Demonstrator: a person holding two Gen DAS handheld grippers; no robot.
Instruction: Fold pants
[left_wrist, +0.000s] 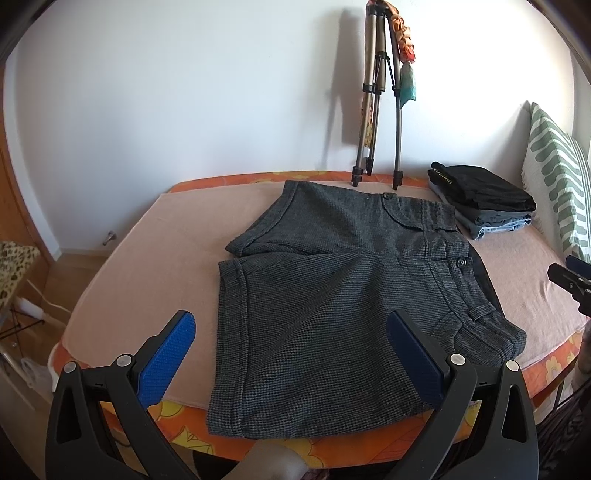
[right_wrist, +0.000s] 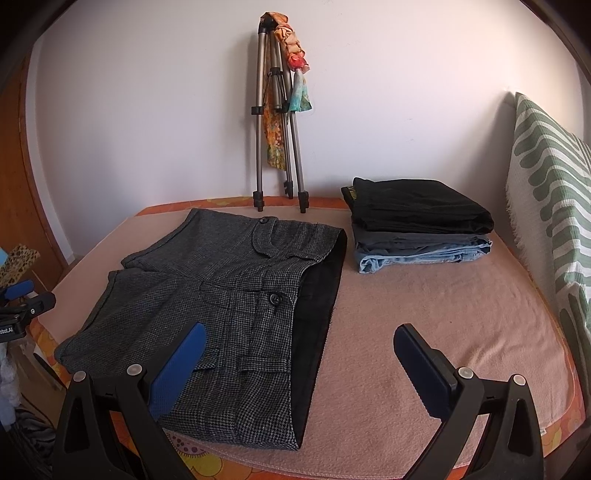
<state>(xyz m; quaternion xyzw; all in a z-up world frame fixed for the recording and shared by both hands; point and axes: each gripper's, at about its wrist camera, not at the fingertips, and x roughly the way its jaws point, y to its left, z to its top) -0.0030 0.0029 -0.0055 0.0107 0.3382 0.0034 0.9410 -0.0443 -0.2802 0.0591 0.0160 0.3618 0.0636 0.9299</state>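
Grey houndstooth shorts laid flat on bed, long axis across: hems toward left, waistband toward right. Left gripper spread wide, empty, held over near leg. Right gripper spread, empty, held over near waistband corner. Folded clothes stack well apart at far right. No containers seen.

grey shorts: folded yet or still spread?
Spread flat. The grey shorts show both legs side by side, waistband open; both grippers are open, touching nothing.
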